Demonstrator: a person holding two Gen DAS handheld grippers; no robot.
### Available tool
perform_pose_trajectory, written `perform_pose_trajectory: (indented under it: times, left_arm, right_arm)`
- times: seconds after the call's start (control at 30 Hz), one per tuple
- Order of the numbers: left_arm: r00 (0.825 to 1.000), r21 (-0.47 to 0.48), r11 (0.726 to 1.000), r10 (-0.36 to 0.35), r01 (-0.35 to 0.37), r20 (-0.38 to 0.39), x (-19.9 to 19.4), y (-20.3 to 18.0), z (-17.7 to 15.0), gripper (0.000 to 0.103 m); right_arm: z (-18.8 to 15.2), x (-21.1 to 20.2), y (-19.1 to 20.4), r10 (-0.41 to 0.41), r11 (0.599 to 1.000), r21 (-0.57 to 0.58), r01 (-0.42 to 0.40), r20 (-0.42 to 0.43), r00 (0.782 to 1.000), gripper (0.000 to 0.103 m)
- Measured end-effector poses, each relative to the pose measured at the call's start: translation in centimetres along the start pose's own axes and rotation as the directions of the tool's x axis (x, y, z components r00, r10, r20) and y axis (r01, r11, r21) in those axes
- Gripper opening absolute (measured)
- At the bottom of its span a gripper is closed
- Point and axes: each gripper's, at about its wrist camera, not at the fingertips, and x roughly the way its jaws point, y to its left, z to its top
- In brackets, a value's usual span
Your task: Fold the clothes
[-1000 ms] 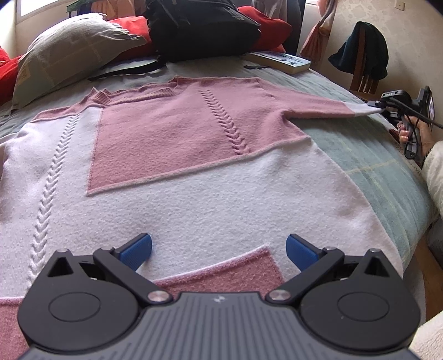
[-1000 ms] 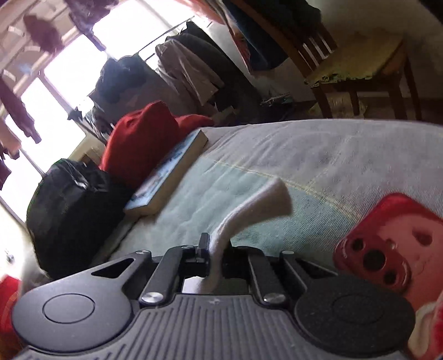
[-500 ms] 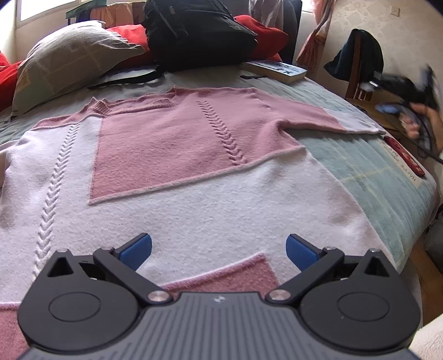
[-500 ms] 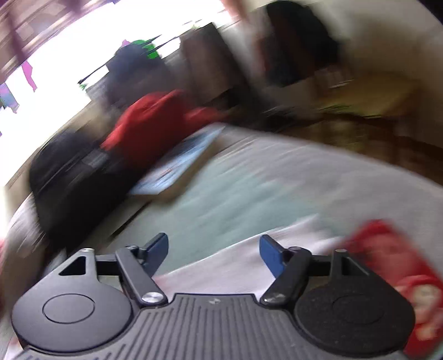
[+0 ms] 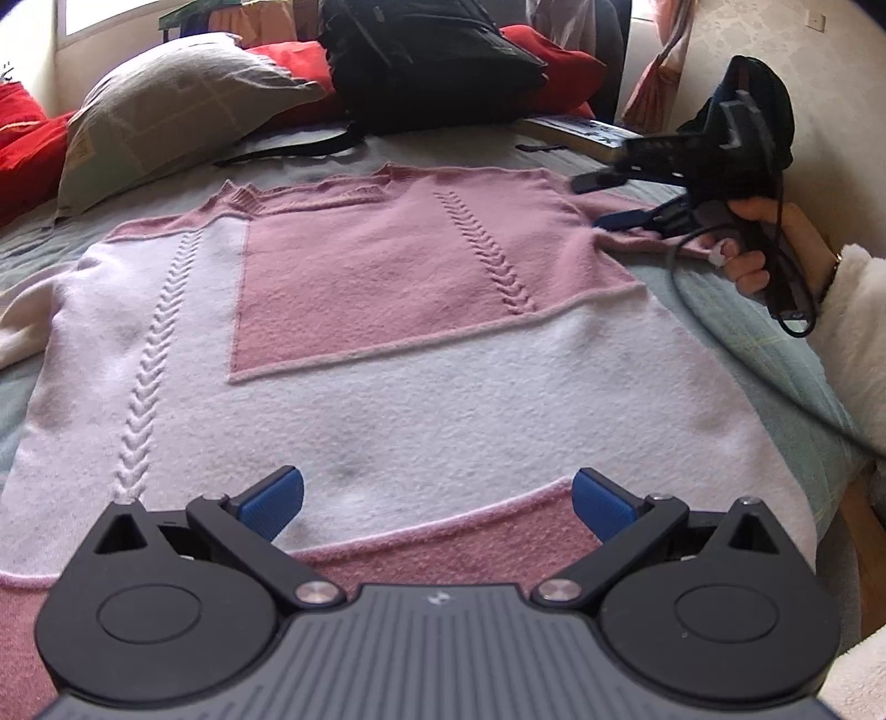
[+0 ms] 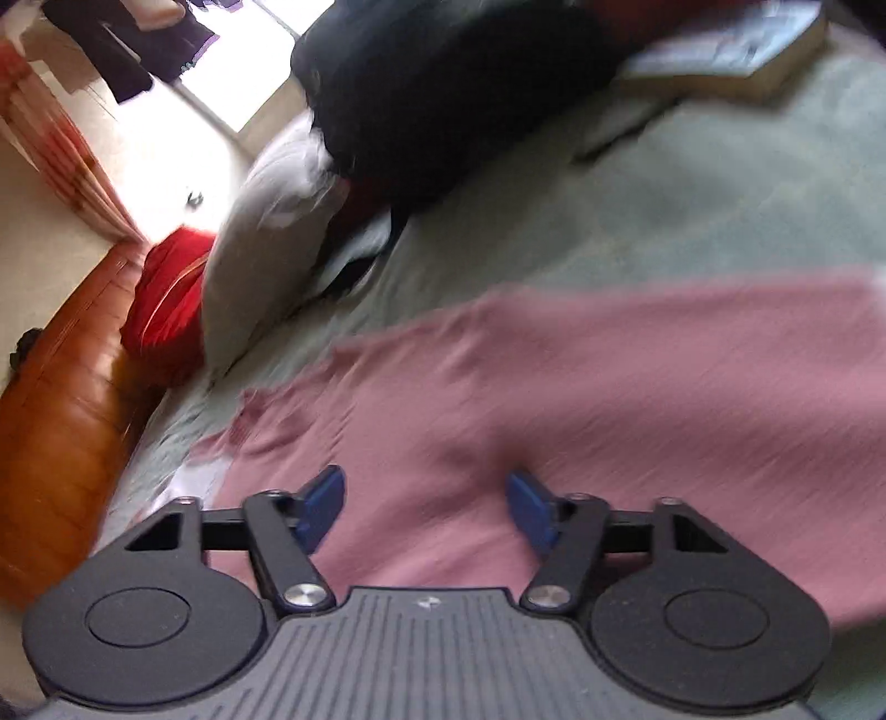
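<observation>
Viewing from the left wrist: the sweater [image 5: 387, 332] lies flat on the bed [image 5: 775, 354]; left tongs [image 5: 437, 498] spread, empty, over its hem. Right tongs [image 5: 609, 202] hover at its shoulder. Right wrist, blurred: right tongs [image 6: 426, 507] apart, closing, nothing between them, above pink knit.

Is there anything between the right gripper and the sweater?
Nothing visible. The right gripper hangs just over the pink shoulder of the sweater, jaws closing with no cloth between them. The backpack and book lie beyond the sweater.
</observation>
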Motion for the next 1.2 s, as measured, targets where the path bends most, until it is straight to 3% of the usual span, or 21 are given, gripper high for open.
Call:
perform_pose_trajectory:
  times: [0.07, 0.13, 0.27, 0.37, 0.5, 0.57, 0.63, 0.77, 0.93, 1.07, 1.2]
  left_arm:
    - [1.000, 0.001, 1.000, 0.005, -0.005, 0.000, 0.0, 0.1, -0.1, 0.102]
    - [1.000, 0.002, 1.000, 0.008, -0.008, 0.007, 0.0, 0.2, -0.2, 0.102]
    - [0.999, -0.006, 0.999, 0.038, -0.038, 0.005, 0.1, 0.6, 0.0, 0.102]
    - [0.998, -0.028, 0.998, 0.064, -0.064, 0.003, -0.2, 1.4, -0.2, 0.102]
    - [0.997, -0.070, 0.994, 0.081, -0.082, -0.009, -0.1, 2.9, -0.4, 0.102]
    - [0.997, -0.081, 0.993, 0.082, -0.083, -0.009, 0.0, 3.3, -0.6, 0.102]
    - [0.997, -0.087, 0.993, 0.079, -0.079, -0.004, -0.1, 3.5, -0.8, 0.102]
    - [0.997, -0.085, 0.994, 0.073, -0.073, 0.003, -0.1, 3.8, -1.0, 0.102]
    - [0.998, -0.089, 0.994, 0.063, -0.061, 0.014, -0.3, 4.1, -1.2, 0.102]
    - [0.998, -0.096, 0.994, 0.053, -0.050, 0.022, -0.3, 4.3, -1.5, 0.102]
    - [0.998, -0.104, 0.993, 0.049, -0.046, 0.026, -0.4, 4.5, -1.6, 0.102]
  right_arm:
    - [0.4, -1.4, -1.0, -0.048, 0.999, 0.012, 0.047, 0.047, 0.998, 0.069]
    - [0.2, -2.7, -0.5, -0.047, 0.999, 0.018, 0.046, 0.047, 0.998, 0.078]
    - [-2.5, -4.1, 4.9, 0.104, 0.985, -0.131, -0.109, -0.043, 0.994, 0.084]
    - [-5.9, -3.3, 10.1, 0.103, 0.950, -0.282, -0.135, -0.124, 0.987, 0.084]
    - [-11.2, -2.0, 15.0, -0.028, 0.858, -0.511, -0.052, -0.147, 0.989, 0.084]
    - [-12.9, -0.9, 15.1, -0.132, 0.827, -0.562, 0.034, -0.135, 0.982, 0.084]
    - [-14.0, -1.4, 14.1, -0.154, 0.811, -0.580, 0.070, -0.096, 0.983, 0.085]
    - [-14.5, -4.1, 11.6, -0.137, 0.836, -0.542, 0.082, -0.061, 0.989, 0.085]
    - [-14.3, -4.8, 13.8, -0.138, 0.824, -0.559, 0.092, -0.041, 0.990, 0.086]
    - [-13.1, -2.3, 16.1, -0.104, 0.794, -0.601, 0.094, 0.019, 0.994, 0.092]
    - [-12.5, 1.1, 14.2, -0.179, 0.813, -0.563, 0.145, -0.005, 0.984, 0.092]
